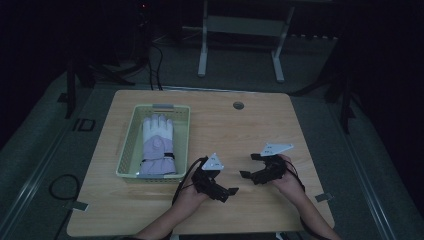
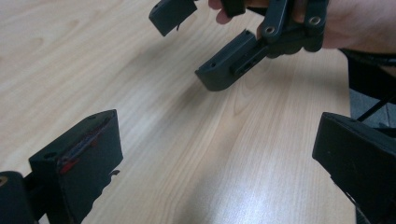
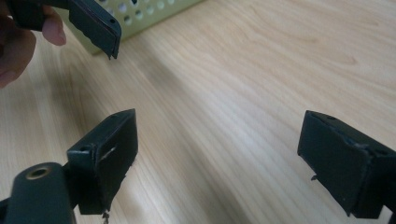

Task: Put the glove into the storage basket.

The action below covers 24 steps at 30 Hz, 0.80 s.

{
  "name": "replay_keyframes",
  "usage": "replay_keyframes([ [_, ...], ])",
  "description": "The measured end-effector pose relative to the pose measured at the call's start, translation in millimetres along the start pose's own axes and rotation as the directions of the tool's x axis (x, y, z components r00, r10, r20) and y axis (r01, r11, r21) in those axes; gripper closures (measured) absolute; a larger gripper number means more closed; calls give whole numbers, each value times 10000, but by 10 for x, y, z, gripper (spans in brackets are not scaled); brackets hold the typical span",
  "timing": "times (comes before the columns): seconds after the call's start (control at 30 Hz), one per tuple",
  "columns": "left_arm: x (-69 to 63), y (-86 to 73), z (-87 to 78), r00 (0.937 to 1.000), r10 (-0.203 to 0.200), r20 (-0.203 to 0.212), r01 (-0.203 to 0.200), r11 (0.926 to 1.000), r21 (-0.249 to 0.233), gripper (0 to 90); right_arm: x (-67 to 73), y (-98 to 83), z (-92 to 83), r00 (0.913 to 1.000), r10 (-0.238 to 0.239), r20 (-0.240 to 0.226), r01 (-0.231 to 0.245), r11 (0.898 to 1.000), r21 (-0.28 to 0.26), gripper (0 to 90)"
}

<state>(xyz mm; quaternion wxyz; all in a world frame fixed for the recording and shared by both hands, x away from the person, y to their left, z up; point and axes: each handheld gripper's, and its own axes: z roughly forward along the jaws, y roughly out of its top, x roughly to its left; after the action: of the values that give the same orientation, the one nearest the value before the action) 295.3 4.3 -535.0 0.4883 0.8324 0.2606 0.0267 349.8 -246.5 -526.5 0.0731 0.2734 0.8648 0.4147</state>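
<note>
Both tools are hovering low over the bare wood near the front of the tabletop [image 1: 250,125], jaws spread wide, nothing between them. The left tool [image 1: 223,186] and right tool [image 1: 248,166] are sitting close together, tips angling toward each other.

The glove [image 1: 157,145], white with a lilac cuff, is lying flat inside the pale green basket [image 1: 126,150] on the left side of the tabletop. Its long axis is running front to back, fingers pointing away from the person, cuff at the near end.

The basket is lying left of and slightly beyond both tools; the left tool is nearer. The basket's wall is standing between tool and glove, so I judge entry would go from above. Open wood is lying right of the basket.
</note>
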Motion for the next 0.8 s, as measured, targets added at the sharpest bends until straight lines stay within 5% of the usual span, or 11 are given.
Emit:
replay_keyframes([
  [0.23, -28, -140, 80, 9996, -93, 266, 98, 9998, -176, 17, -14, -184, -38, 9999, -139, 61, 138, 9998, 151, 110],
  [0.6, -177, -292, 154, 9973, 646, 351, -641, 9979, -133, 17, 13, -472, -198, 9982, -401, 450, 404, 9992, -53, 110],
  [0.8, -287, -360, 177, 9900, 1321, 495, -1324, 9912, 17, 17, 44, -646, -288, 9966, -554, 607, 543, 9983, 193, 110],
])
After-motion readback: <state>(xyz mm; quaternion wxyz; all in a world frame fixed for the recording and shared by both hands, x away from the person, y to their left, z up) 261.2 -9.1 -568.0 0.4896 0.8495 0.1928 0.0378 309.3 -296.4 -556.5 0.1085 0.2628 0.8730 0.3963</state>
